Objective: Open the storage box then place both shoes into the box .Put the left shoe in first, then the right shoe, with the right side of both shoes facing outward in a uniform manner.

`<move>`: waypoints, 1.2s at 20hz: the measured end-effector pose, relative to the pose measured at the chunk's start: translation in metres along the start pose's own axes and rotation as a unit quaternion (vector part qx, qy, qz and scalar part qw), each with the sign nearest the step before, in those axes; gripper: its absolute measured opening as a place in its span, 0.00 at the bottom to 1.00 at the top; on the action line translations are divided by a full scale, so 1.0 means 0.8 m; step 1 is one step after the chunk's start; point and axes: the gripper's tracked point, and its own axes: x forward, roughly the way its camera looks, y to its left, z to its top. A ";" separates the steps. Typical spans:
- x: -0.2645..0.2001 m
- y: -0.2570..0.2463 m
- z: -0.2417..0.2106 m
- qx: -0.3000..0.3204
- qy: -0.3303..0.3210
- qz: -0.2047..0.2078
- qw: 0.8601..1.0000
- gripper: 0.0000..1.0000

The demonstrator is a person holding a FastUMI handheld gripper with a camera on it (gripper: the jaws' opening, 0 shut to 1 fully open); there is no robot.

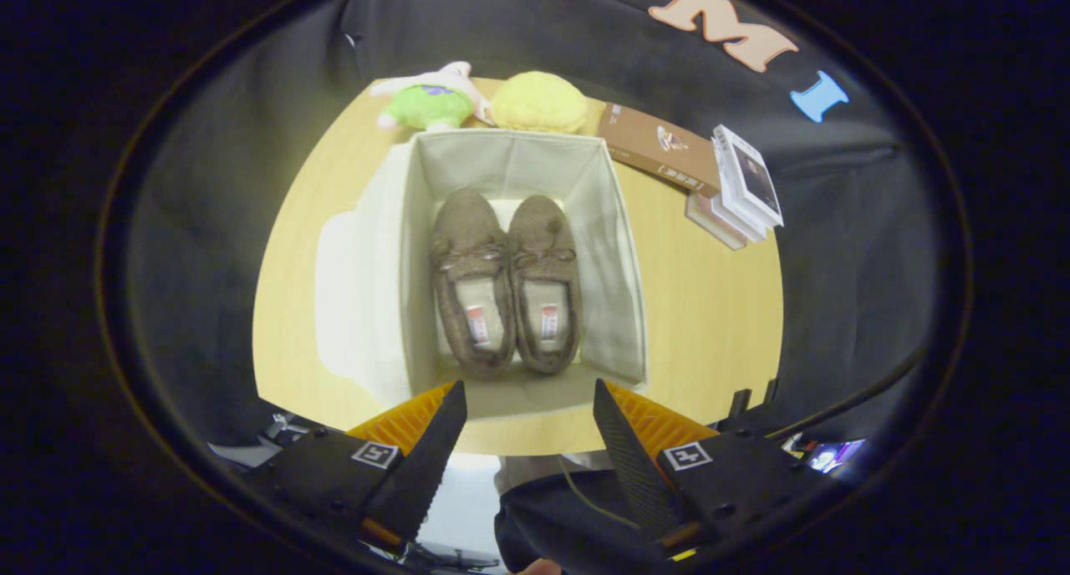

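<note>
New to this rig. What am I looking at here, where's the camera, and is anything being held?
It's a handheld two-finger gripper, carried by a person; no robot arm. A fisheye camera rides on it, looking forward along the fingers, here down at a wooden table. The fingers are open and hold nothing. Just beyond them sits an open fabric box with two brown slippers side by side inside. Behind the box are two plush toys; to one side, some books.

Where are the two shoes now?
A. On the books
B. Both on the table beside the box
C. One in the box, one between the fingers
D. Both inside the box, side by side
D: both shoes lie side by side inside the open box, beyond the open, empty gripper.
</note>
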 end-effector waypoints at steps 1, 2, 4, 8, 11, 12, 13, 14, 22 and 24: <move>-0.009 0.012 -0.004 -0.009 -0.008 0.004 1.000 0.99; -0.017 0.023 -0.007 -0.019 -0.013 0.007 1.000 0.99; -0.029 0.050 -0.016 -0.045 -0.022 0.014 0.999 0.99; -0.035 0.107 -0.043 -0.099 -0.031 0.028 0.994 0.99; -0.028 0.134 -0.064 -0.131 -0.032 0.029 0.990 0.99; -0.026 0.137 -0.069 -0.137 -0.034 0.027 0.990 0.99; -0.024 0.139 -0.070 -0.140 -0.039 0.026 0.989 0.99; -0.026 0.138 -0.069 -0.139 -0.051 0.030 0.989 0.99; -0.096 0.022 0.031 0.029 -0.302 0.079 0.950 0.98; -0.119 -0.030 0.067 0.071 -0.380 0.088 0.918 0.98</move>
